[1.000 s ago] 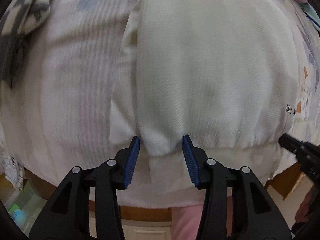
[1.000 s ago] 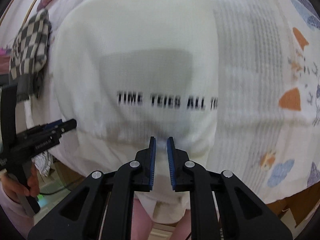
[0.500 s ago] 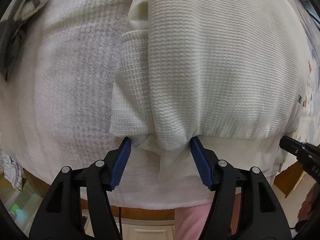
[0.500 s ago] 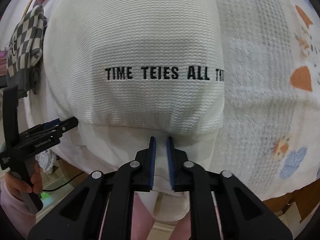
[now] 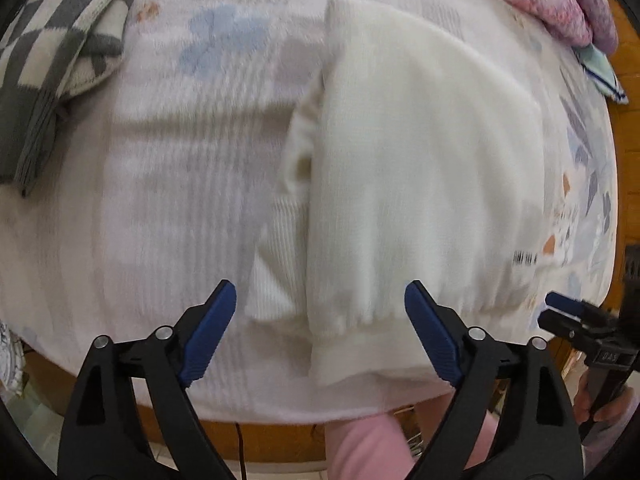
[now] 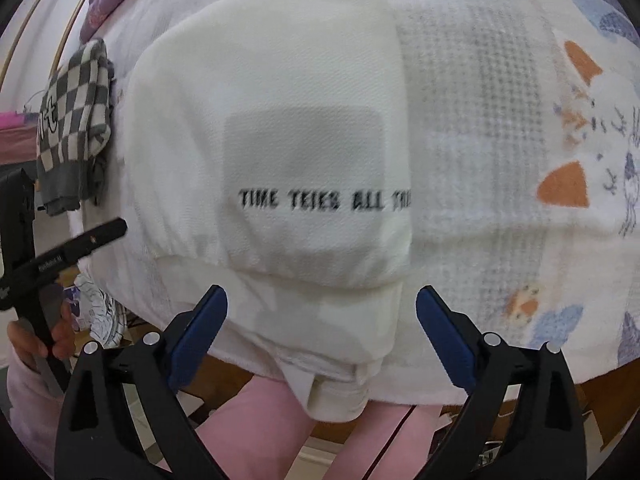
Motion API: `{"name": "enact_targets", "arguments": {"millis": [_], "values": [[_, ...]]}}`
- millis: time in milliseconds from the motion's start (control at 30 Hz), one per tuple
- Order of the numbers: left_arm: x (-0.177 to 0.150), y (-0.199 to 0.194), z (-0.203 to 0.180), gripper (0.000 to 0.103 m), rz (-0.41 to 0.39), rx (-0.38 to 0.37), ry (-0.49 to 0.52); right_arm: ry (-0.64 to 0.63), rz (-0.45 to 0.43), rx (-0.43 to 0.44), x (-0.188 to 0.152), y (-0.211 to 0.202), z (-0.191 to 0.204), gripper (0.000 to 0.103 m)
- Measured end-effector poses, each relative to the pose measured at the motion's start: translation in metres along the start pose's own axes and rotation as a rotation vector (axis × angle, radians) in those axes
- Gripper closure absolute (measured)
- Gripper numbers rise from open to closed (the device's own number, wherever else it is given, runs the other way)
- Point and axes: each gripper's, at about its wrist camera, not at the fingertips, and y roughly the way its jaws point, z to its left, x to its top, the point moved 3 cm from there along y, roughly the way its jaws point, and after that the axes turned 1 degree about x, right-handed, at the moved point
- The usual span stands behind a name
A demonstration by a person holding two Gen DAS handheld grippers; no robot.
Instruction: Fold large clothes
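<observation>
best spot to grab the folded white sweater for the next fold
Judging by its pose, grip the white sweater at the ribbed hem along the near bed edge, one corner per gripper, coming from the near side. That edge overhangs slightly and lies loose, so fingers could slip under it. Both grippers' jaws are opening, nothing between them.

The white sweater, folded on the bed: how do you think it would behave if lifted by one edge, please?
The sweater would probably go floppy: it is soft knit, and its layers already sag over the bed edge. The fold would likely fall open, since nothing pins the stacked layers. It looks thick, so perhaps fairly heavy.
</observation>
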Motion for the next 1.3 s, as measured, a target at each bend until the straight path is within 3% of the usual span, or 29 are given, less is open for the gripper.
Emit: {"name": "enact_targets", "arguments": {"millis": [167, 367, 500, 600, 700, 767, 833, 867, 967, 1067, 1133, 1200, 1233, 1300], "values": [[0.040, 0.011, 0.007, 0.014, -0.011, -0.007, -0.015, 0.047, -0.069, 0.063, 0.028, -0.012, -0.017, 0.011], [0.085, 0.036, 0.013, 0.014, 0.012, -0.119, 0.017, 0.032, -0.100, 0.113, 0.067, -0.011, -0.032, 0.011], [0.099, 0.060, 0.024, 0.011, 0.054, -0.295, -0.012, 0.029, -0.106, 0.147, 0.091, 0.000, -0.038, 0.011], [0.106, 0.084, 0.037, 0.005, 0.107, -0.440, -0.073, 0.034, -0.111, 0.222, 0.105, 0.012, -0.047, 0.011], [0.108, 0.089, 0.044, 0.005, 0.105, -0.527, -0.081, 0.078, -0.105, 0.354, 0.113, 0.028, -0.054, 0.009], [0.109, 0.091, 0.053, 0.005, 0.130, -0.659, -0.113, 0.101, -0.115, 0.437, 0.116, 0.040, -0.056, 0.006], [0.104, 0.102, 0.060, 0.005, 0.211, -0.901, -0.212, 0.126, -0.169, 0.491, 0.115, 0.046, -0.062, 0.006], [0.100, 0.110, 0.059, 0.005, 0.232, -0.962, -0.260, 0.126, -0.187, 0.501, 0.113, 0.044, -0.063, 0.006], [0.096, 0.107, 0.042, 0.005, 0.201, -0.938, -0.150, 0.124, -0.141, 0.648, 0.098, 0.051, -0.057, 0.006], [0.083, 0.105, 0.023, 0.005, 0.256, -1.066, -0.138, 0.074, -0.122, 0.623, 0.093, 0.052, -0.047, 0.006], [0.079, 0.104, 0.021, 0.005, 0.262, -1.119, -0.157, 0.133, -0.069, 0.720, 0.088, 0.054, -0.051, 0.006], [0.077, 0.105, 0.025, 0.005, 0.245, -1.093, -0.176, 0.180, -0.028, 0.788, 0.079, 0.055, -0.057, 0.006], [0.076, 0.107, 0.027, 0.007, 0.228, -1.043, -0.193, 0.187, -0.007, 0.796, 0.071, 0.056, -0.057, 0.006], [0.076, 0.111, 0.029, 0.033, 0.206, -0.857, -0.194, 0.160, 0.008, 0.715, 0.065, 0.057, -0.051, 0.007]]}}
